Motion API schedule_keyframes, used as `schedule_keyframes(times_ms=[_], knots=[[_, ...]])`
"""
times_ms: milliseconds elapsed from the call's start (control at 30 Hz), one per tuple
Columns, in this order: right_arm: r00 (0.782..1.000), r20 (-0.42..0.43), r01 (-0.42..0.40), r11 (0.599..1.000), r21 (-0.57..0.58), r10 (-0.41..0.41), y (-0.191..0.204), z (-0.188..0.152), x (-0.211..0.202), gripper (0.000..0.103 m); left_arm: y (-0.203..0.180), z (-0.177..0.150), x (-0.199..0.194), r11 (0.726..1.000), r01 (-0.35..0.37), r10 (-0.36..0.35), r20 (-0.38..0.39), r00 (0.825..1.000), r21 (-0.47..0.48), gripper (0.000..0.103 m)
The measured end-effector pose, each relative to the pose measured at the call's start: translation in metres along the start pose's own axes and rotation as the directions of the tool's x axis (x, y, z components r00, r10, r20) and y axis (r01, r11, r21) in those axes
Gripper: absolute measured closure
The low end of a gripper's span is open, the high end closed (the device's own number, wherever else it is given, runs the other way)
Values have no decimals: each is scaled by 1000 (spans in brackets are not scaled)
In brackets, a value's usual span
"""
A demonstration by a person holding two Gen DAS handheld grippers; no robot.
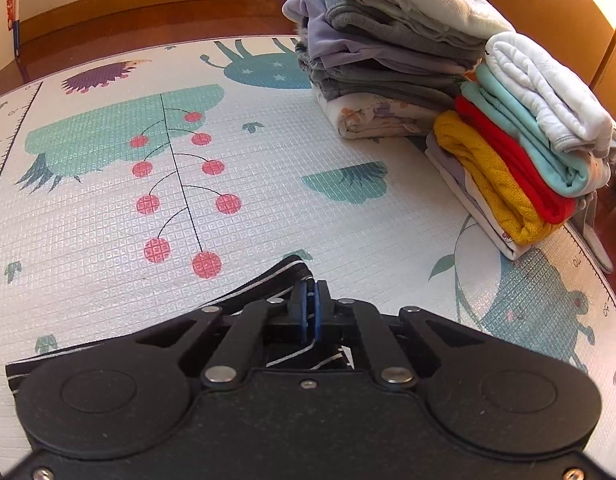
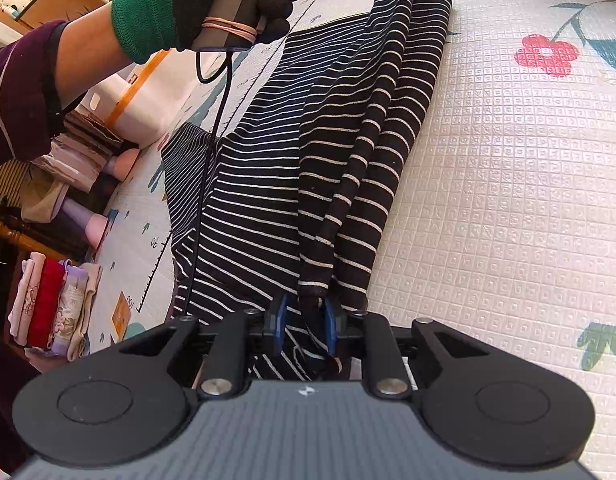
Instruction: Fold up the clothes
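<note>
A black garment with thin white stripes [image 2: 291,168] lies stretched along the patterned play mat [image 2: 508,184]. My right gripper [image 2: 303,320] is shut on a bunched edge of it at the near end. The far end rises to the other gripper, which a gloved hand [image 2: 195,4] holds at the top of the right wrist view. In the left wrist view my left gripper [image 1: 310,300] is shut, its blue pads pressed on a striped black edge [image 1: 267,284] that runs off to the left just above the mat [image 1: 267,184].
Two piles of folded clothes stand at the mat's far right: a tall grey and lilac pile [image 1: 388,52] and a leaning one with yellow, red and teal pieces [image 1: 520,152]. More folded clothes [image 2: 51,304], a white box [image 2: 147,100] and furniture lie left of the mat.
</note>
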State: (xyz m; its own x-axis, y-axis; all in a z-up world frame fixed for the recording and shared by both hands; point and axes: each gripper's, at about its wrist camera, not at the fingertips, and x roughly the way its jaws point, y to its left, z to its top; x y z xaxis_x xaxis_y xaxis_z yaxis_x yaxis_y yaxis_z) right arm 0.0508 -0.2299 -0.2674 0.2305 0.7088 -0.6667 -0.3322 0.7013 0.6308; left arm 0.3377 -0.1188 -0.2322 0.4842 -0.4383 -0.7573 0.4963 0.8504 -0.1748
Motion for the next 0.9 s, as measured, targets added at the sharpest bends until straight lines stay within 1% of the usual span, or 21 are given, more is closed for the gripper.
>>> schedule_keyframes(times_ms=[67,100,167,200,233,267,333,400,433,500,533,567,600,633,667,700,733,800,867,900], knots=[[1000,1,-6,1000,16,6,-2,0,-1,81,-4,-3,12,1000,-30,30,-25,999,6,102],[1000,3,-8,1000,27,8,-3,-1,-1,81,-6,-4,19,1000,-23,24,-42,999,20,102],[1000,9,-9,999,37,8,-3,-1,-3,81,-5,-7,24,1000,-14,16,-53,998,27,94],[1000,20,-3,1000,30,2,-2,-2,-7,81,-4,-6,18,1000,1,1,-42,999,31,87],[999,37,4,1000,17,-4,0,-2,-11,80,-2,-5,11,999,18,-17,-28,999,36,84],[998,58,16,1000,-2,-16,3,-3,-17,77,-1,-4,2,997,31,-30,-16,999,66,83],[991,118,79,994,-70,-70,11,-4,-30,77,2,-4,-16,989,58,-58,-2,998,133,83],[974,183,168,968,-186,-134,26,-1,-37,78,5,-6,-29,977,90,-91,-6,996,195,83],[966,216,194,948,-251,-140,35,1,-37,77,7,-9,-32,969,114,-112,-21,993,220,83],[963,246,206,892,-403,-111,54,7,-30,78,5,-18,-34,951,142,-134,-49,990,276,83],[964,250,207,859,-468,-96,64,10,-25,78,4,-22,-33,945,140,-129,-57,990,295,83],[967,236,207,843,-496,-98,67,13,-16,78,3,-27,-28,941,132,-115,-70,991,311,83],[972,202,206,847,-490,-119,64,15,-7,80,3,-30,-22,944,117,-98,-74,992,309,83],[978,151,200,868,-455,-146,57,18,4,80,4,-34,-15,947,101,-81,-76,994,305,83],[983,94,184,908,-377,-160,43,18,14,77,6,-37,-8,952,90,-67,-90,994,292,83],[985,86,167,927,-335,-147,33,15,14,78,7,-40,0,957,81,-53,-106,993,277,83],[985,98,164,926,-341,-139,31,12,10,78,7,-41,0,955,80,-52,-102,993,284,81],[983,126,169,919,-355,-132,36,9,1,78,5,-43,-1,949,79,-55,-88,995,306,81],[982,139,172,916,-363,-130,41,5,-5,77,7,-40,-11,946,109,-93,-66,993,306,81],[982,142,172,915,-366,-128,43,3,-7,77,8,-39,-13,946,105,-93,-53,994,305,81]])
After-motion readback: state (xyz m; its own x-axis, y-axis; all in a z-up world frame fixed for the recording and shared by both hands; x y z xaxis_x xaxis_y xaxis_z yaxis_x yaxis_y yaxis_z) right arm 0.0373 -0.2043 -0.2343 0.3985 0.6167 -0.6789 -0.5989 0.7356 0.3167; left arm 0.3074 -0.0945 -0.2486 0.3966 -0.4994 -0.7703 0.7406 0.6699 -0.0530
